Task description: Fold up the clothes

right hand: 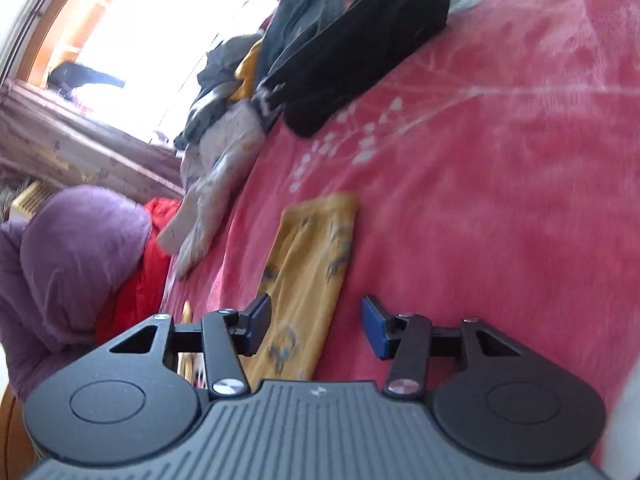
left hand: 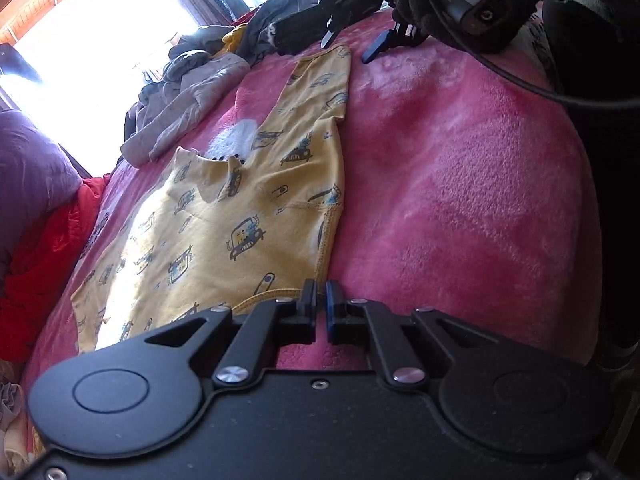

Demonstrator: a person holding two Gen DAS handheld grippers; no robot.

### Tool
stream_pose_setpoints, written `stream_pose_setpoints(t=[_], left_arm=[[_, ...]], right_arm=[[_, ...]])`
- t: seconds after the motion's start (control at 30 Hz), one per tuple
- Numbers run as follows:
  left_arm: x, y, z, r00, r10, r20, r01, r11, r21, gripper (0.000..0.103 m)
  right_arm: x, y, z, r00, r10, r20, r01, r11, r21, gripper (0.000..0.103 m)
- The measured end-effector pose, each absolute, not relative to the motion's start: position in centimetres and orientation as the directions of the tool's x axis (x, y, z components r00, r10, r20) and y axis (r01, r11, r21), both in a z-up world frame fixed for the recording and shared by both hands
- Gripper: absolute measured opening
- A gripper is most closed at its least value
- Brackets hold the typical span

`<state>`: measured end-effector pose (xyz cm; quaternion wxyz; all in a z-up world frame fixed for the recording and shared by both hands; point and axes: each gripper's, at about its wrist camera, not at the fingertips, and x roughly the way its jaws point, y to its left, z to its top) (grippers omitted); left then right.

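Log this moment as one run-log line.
left gripper: shut on yellow car-print garment hem | right gripper: open over garment | pink fleece blanket

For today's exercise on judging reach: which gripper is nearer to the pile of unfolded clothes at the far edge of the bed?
Right. The right gripper hangs open just short of the pile of unfolded clothes; the left gripper is shut at the yellow garment's near hem.

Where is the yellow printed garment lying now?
In the left wrist view the yellow garment lies flat on the pink blanket, left of centre, with a grey clothes pile beyond it.
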<state>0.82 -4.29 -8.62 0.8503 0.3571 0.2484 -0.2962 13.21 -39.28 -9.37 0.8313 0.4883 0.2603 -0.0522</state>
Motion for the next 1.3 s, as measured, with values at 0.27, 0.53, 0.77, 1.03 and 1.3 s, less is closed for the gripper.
stream_pose_setpoints(t=[0.27, 0.53, 0.77, 1.03, 1.3], left_arm=[[1.2, -4.0, -8.4, 0.680, -0.349, -0.645, 0.687, 0.609, 0.396, 0.001], [1.4, -3.7, -8.2, 0.663, -0.364, -0.654, 0.694, 0.627, 0.354, 0.001], [1.6, -3.5, -8.0, 0.650, -0.372, -0.663, 0.701, 0.632, 0.332, 0.001], [1.6, -3.7, -7.8, 0.651, -0.360, -0.669, 0.701, 0.623, 0.346, 0.002], [1.5, -3.6, -7.8, 0.650, -0.359, -0.670, 0.699, 0.629, 0.341, 0.002]], right_arm=[[17.1, -42.1, -10.0, 0.869, 0.190, -0.458, 0.311, 0.510, 0.802, 0.012], [19.1, -41.9, -8.0, 0.861, 0.133, -0.490, 0.293, 0.658, 0.693, 0.009], [16.7, -40.3, -6.3, 0.871, -0.001, -0.491, 0.331, 0.740, 0.585, 0.054], [14.4, -32.6, -5.0, 0.827, 0.382, -0.413, -0.081, 0.808, 0.584, 0.046], [13.9, -34.5, -7.2, 0.833, 0.326, -0.446, 0.076, 0.732, 0.677, 0.058]])
